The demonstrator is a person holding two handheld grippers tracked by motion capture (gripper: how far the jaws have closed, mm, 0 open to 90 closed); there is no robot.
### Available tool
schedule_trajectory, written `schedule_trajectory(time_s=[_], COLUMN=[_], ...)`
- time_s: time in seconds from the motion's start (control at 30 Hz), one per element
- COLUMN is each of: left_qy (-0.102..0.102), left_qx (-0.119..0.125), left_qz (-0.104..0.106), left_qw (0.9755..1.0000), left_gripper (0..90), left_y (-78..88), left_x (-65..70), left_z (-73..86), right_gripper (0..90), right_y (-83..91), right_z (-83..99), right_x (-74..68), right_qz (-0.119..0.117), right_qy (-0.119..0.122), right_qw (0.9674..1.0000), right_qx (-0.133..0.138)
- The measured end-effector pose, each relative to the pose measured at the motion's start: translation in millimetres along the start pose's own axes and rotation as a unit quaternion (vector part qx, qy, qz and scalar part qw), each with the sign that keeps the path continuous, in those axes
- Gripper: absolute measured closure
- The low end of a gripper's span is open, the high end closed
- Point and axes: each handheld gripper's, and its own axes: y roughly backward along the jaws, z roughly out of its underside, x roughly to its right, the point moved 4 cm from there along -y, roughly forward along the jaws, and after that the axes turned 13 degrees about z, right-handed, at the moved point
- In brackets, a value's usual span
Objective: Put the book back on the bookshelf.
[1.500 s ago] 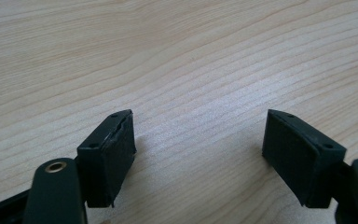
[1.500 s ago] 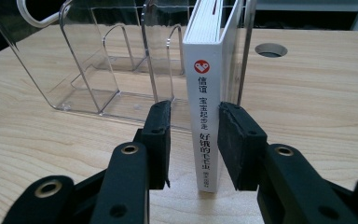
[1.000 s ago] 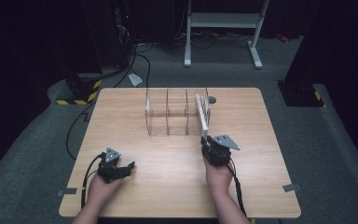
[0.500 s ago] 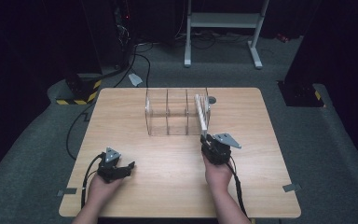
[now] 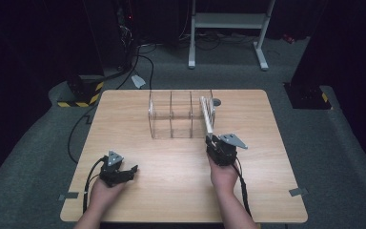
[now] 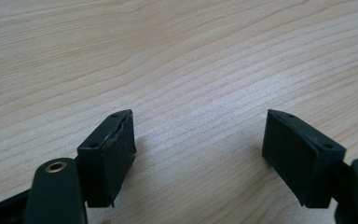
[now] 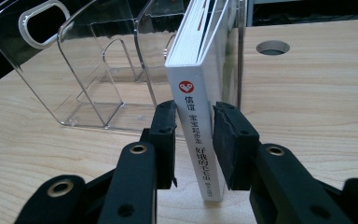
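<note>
**Carefully slide the book into the last slot**

Now the wooden table [image 5: 138, 119] carries a clear plastic rack [image 5: 171, 114] with three slots, standing near the far edge. A white book [image 7: 200, 121] stands on its edge, its front part already inside the slot at the right end, beside the outer wall. The right gripper [image 7: 193, 135] is clamped on the book's spine. I think the book should be pushed straight, kept upright, so the corners do not catch the thin walls. The left gripper [image 6: 198, 140] rests apart, jaws wide and empty; it could steady the rack.
</note>
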Motion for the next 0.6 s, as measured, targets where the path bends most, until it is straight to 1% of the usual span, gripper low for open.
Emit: schedule_trajectory(time_s=[0.23, 0.4, 0.6], left_qy=[0.0, 0.0, 0.0], left_qx=[0.0, 0.0, 0.0], left_qz=[0.0, 0.0, 0.0], left_qw=[1.0, 1.0, 1.0], left_gripper=[25.5, 25.5, 25.5], left_y=[0.0, 0.1, 0.0], left_x=[0.2, 0.1, 0.2], left_z=[0.1, 0.0, 0.0], right_gripper=[70.5, 71.2, 71.3], right_y=[-1.5, -3.6, -7.6], right_z=[-0.2, -1.2, -2.7], right_x=[0.7, -1.0, -4.8], right_qz=[0.005, 0.016, 0.025], right_qy=[-0.013, -0.012, -0.017], right_qw=[0.9999, 0.9998, 0.9995], right_qx=[0.002, 0.008, 0.011])
